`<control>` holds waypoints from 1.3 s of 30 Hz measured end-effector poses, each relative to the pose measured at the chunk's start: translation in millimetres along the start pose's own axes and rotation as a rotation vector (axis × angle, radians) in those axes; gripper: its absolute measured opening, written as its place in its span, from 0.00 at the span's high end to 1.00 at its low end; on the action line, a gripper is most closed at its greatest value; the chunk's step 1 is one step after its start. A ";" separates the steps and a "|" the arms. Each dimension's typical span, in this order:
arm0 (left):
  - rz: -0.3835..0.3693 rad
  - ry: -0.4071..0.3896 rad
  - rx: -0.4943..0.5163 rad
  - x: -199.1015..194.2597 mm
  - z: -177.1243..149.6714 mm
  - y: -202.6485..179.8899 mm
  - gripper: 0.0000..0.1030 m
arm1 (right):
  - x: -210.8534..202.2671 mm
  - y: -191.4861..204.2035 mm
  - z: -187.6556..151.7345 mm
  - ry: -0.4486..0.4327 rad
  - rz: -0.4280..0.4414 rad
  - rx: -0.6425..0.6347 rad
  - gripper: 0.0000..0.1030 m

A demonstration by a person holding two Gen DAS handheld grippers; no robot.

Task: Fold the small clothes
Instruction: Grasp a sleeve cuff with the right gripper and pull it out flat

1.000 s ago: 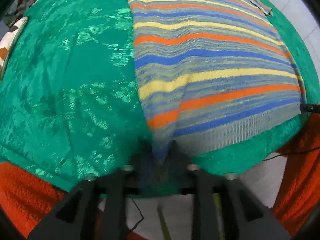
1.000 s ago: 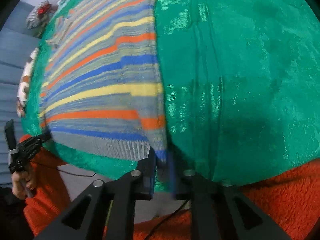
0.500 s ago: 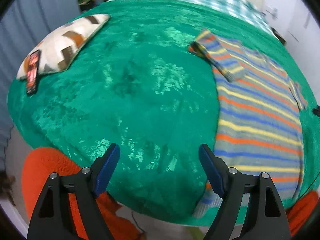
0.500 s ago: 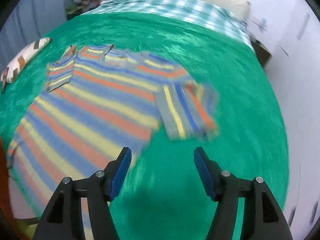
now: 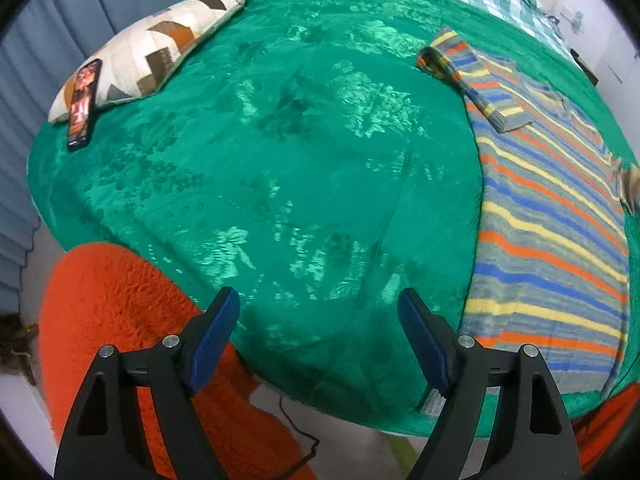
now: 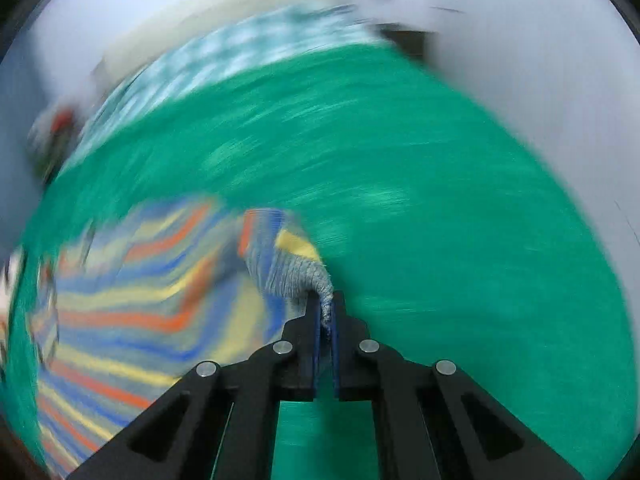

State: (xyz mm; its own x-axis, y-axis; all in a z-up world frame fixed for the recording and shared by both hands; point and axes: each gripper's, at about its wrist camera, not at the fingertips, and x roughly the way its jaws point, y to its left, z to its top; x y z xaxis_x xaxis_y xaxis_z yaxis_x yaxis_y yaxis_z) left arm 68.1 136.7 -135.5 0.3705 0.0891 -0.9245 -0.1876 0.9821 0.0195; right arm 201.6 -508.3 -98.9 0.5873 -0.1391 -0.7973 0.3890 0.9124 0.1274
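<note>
Right wrist view is motion-blurred, but we can read the grip: right gripper [image 6: 326,312] is clamped tight on the ribbed cuff of the sleeve [image 6: 296,272] of the striped sweater [image 6: 132,312], with the knit bunched just ahead of the jaws. The sweater body lies flat on the green blanket [image 6: 440,200], left of the gripper. We judge we're in the sleeve-fold step; next move calls for carrying that cuff across onto the body and laying it flat before letting go.

Left wrist view is sharp and shows what the right can't: left gripper [image 5: 319,336] is spread wide and empty, over bare blanket [image 5: 280,160], with the sweater [image 5: 552,248] off to its right and the other sleeve [image 5: 472,84] already folded inward. Also only here: patterned pillow [image 5: 148,44], phone [image 5: 83,104], orange rug [image 5: 120,300].
</note>
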 end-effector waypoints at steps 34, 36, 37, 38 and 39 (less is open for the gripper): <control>-0.009 0.042 0.073 11.8 -6.1 -24.0 0.20 | 21.1 -116.2 -43.9 0.169 0.055 0.296 0.98; -0.001 0.038 0.092 11.0 -6.2 -28.1 0.20 | 25.7 -106.0 -41.6 0.189 0.002 0.268 0.98; 0.010 0.035 0.103 10.2 -6.6 -29.3 0.20 | 27.1 -103.6 -40.6 0.195 -0.015 0.270 0.98; 0.018 0.031 0.108 9.3 -7.3 -29.0 0.20 | 28.6 -102.2 -38.9 0.202 -0.025 0.273 0.99; 0.023 0.027 0.108 8.3 -8.6 -26.7 0.20 | 29.5 -101.2 -36.6 0.207 -0.031 0.268 0.99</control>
State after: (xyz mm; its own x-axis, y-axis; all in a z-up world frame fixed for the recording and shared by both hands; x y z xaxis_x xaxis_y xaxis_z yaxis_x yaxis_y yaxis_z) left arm 68.4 109.8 -147.0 0.3426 0.1083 -0.9332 -0.0958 0.9922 0.0799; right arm 153.5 -590.6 -157.0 0.4265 -0.0595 -0.9025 0.5936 0.7713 0.2296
